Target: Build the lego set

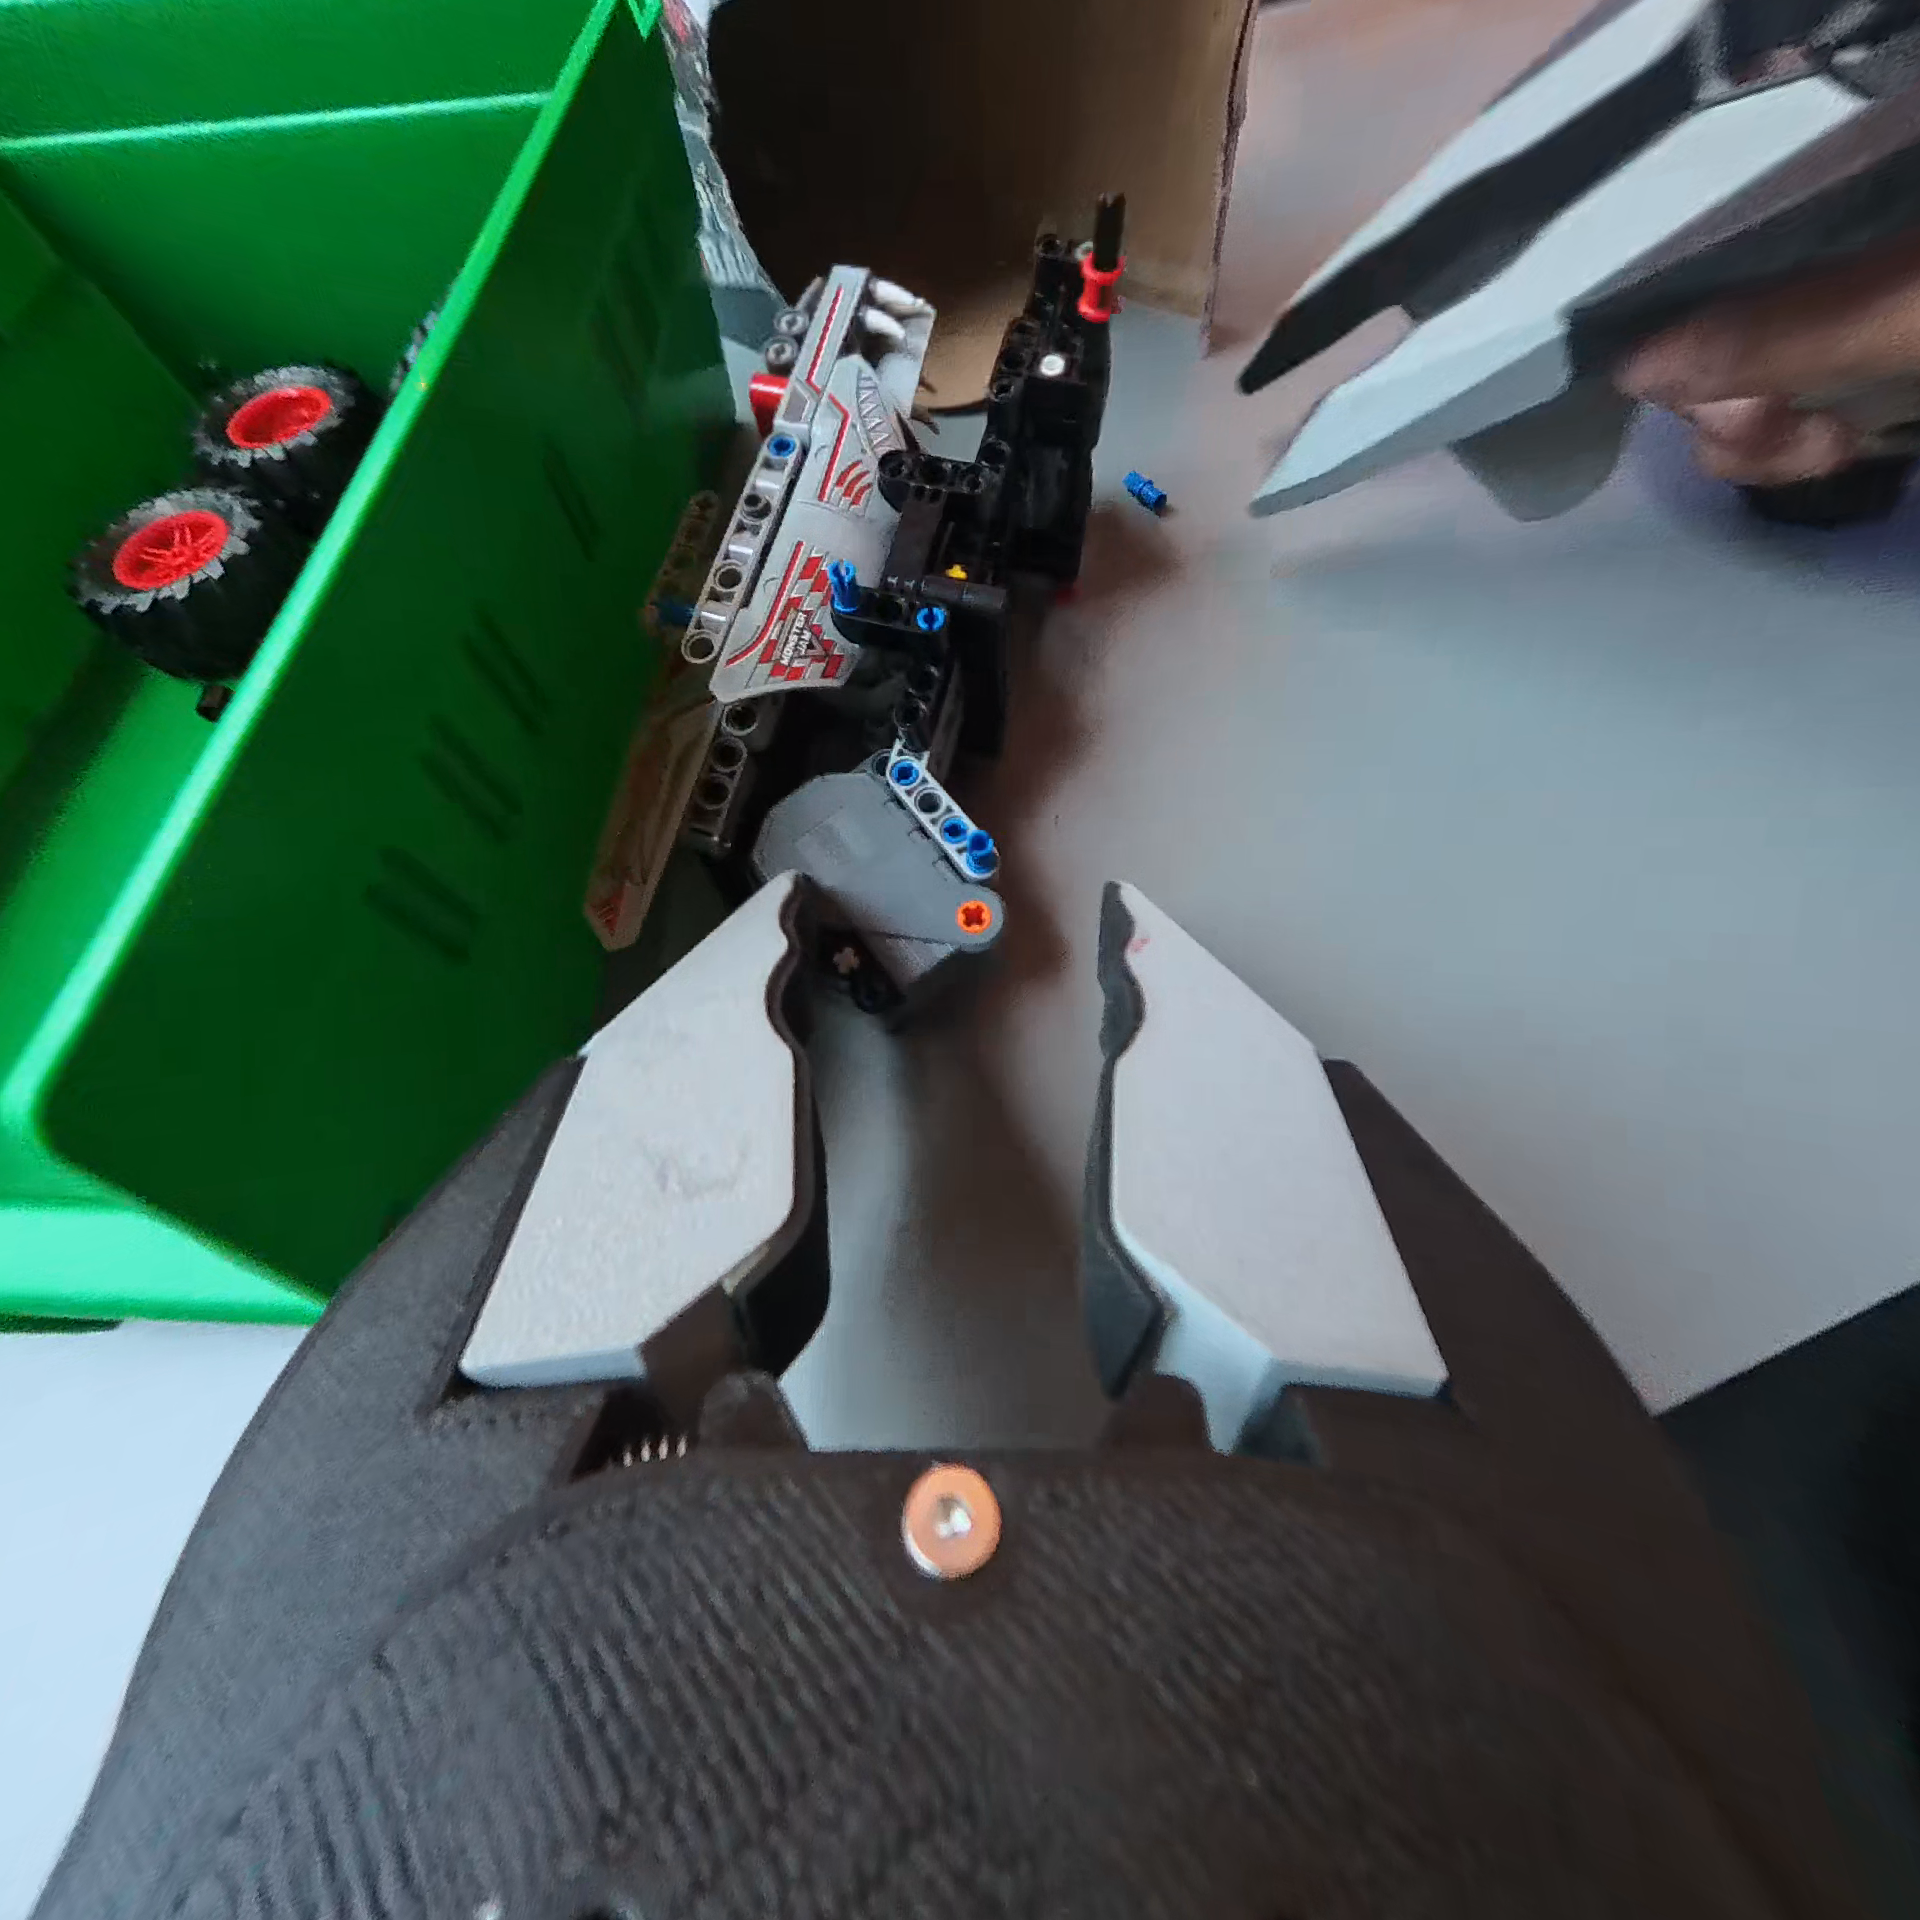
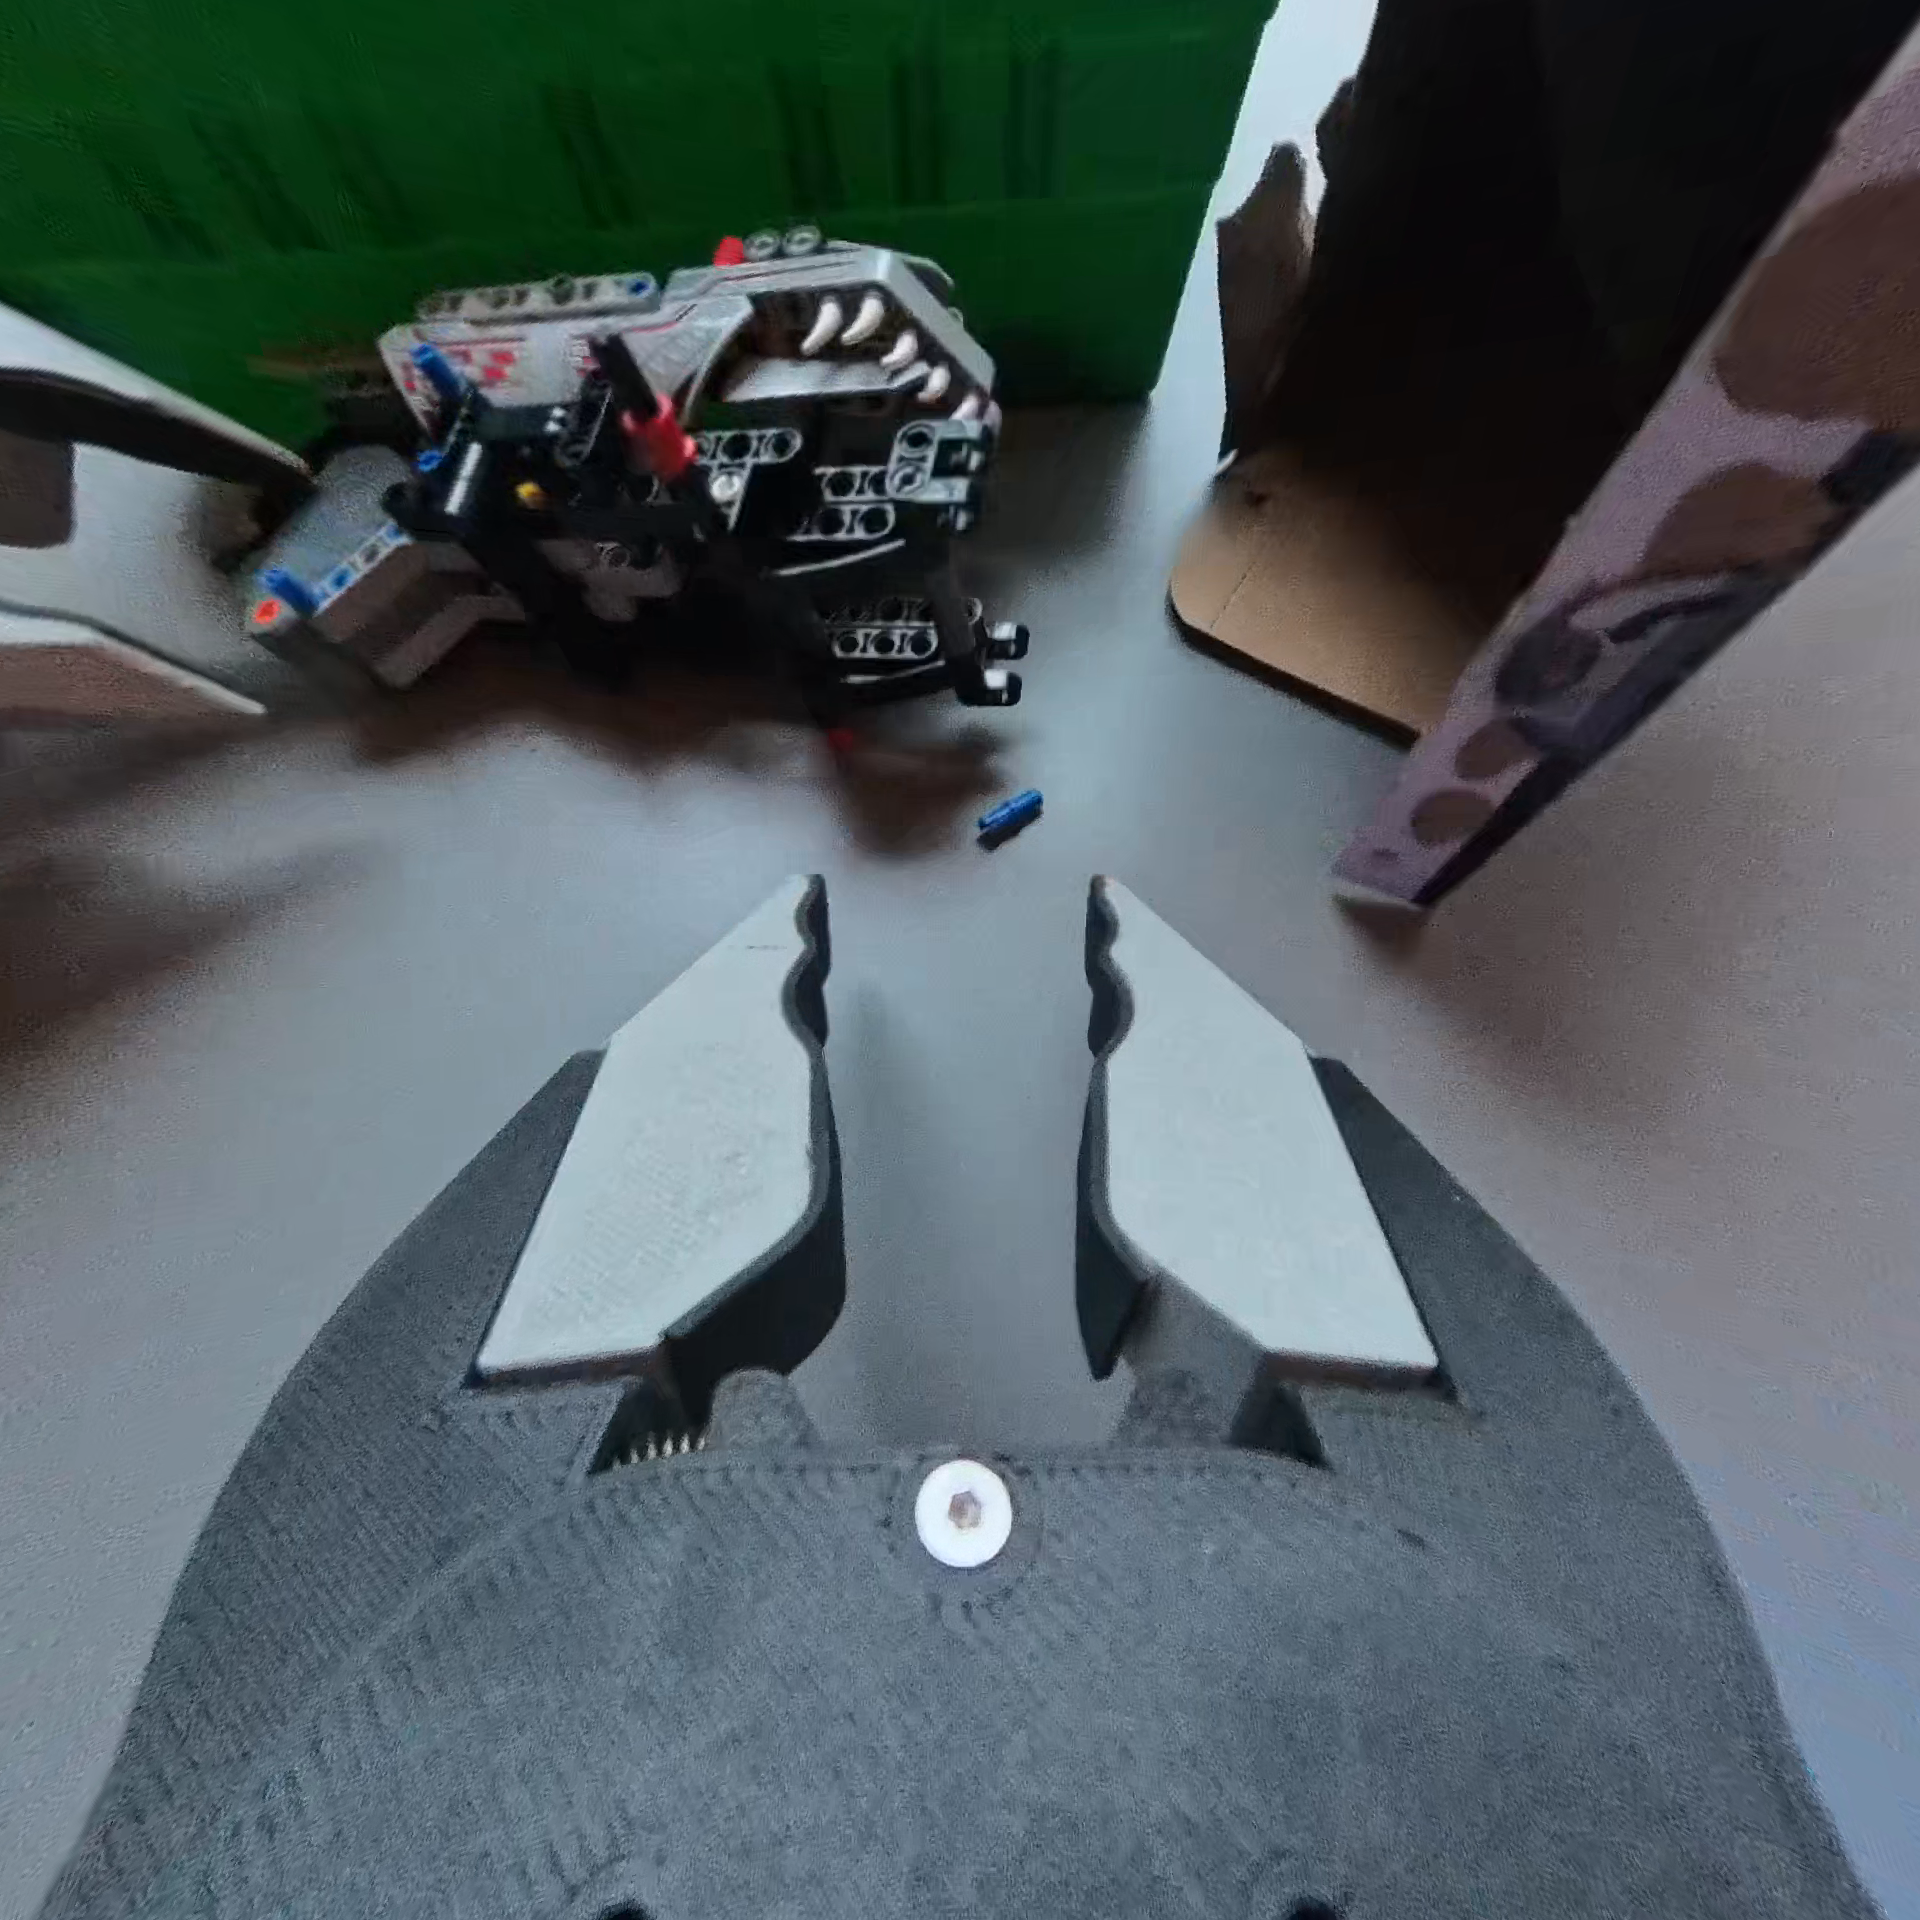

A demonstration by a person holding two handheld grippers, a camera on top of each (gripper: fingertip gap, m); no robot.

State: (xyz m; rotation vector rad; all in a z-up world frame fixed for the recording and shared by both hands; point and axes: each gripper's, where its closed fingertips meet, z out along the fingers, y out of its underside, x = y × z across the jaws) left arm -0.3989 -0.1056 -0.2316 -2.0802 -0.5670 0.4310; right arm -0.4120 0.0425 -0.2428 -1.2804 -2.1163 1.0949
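Fingers of the left gripper (image 1: 951,894) and right gripper (image 2: 956,888) are spread apart, holding nothing. Between them, the half-built truck (image 2: 707,478) lies on the bench (image 2: 1351,1091) beside a green bin (image 1: 312,727), with a loose blue pin (image 2: 1009,811) nearby.

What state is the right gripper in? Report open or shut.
Open: the right gripper shows a clear gap between its fingers, with bare table visible and nothing held.

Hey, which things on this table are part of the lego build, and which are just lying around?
Part of the build:
- half-built lego truck
- loose blue pin
- two red-hubbed wheels in the green bin

Lying about:
- open cardboard box
- patterned panel leaning beside it
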